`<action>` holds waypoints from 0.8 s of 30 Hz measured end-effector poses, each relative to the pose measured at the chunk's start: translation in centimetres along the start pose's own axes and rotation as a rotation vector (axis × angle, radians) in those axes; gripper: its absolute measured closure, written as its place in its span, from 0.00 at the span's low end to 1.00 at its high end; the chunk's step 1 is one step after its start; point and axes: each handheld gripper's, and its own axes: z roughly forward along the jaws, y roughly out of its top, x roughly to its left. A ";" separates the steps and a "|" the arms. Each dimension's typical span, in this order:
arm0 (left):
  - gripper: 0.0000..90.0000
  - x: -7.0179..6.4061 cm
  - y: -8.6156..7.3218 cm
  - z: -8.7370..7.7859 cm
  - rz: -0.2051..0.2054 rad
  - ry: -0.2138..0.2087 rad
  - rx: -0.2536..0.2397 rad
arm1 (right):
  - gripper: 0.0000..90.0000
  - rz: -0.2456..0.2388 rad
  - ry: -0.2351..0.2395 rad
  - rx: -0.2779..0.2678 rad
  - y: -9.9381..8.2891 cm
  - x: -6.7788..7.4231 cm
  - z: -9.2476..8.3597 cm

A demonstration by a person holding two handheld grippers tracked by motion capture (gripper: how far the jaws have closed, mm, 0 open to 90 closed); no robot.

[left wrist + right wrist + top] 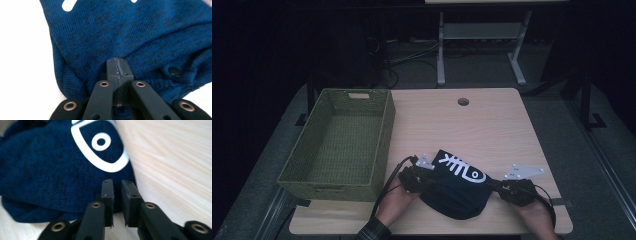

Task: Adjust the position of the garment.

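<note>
At the bottom centre of the high view, a dark blue knitted garment (pixel 457 192) lies bunched on the pale wooden worktop (pixel 492 125), close to its near edge. A person's two hands come in from the bottom edge, one at each side of the cloth. The left claw (pixel 424 181), at the garment's left edge, has its jaws pressed together on a fold of the knit. In the left gripper view the jaws meet in one seam with blue cloth bulging round them. The right claw (pixel 493 184), at the garment's right edge, has its jaws a little apart. In the right gripper view a narrow gap shows between them over the cloth's edge, with nothing pinched.

With one side gripped and the other free, a lift would probably let the right half sag, drag or unfold. The loose knit could also catch on a jaw tip.

Further up and to the left stands a green woven basket (pixel 382 145), empty.

No words or brand can be read. The garment bears a white fish-skeleton print (pixel 460 168).
</note>
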 end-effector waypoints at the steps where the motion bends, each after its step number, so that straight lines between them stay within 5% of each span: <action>1: 0.98 0.0 0.1 -0.1 -0.012 -0.002 -0.009 | 0.83 0.004 -0.003 -0.012 -0.1 -0.2 -0.4; 11: 0.53 0.6 1.4 -1.4 -0.040 0.007 -0.067 | 0.45 0.072 -0.079 -0.041 -1.5 -1.5 -2.3; 16: 0.42 1.5 2.2 -1.3 -0.065 0.009 -0.091 | 0.21 0.104 -0.146 0.004 -2.8 -2.5 -2.2; 24: 0.23 3.2 3.0 -0.2 -0.094 0.029 -0.065 | 0.14 0.124 -0.225 0.061 -3.3 -3.2 -1.3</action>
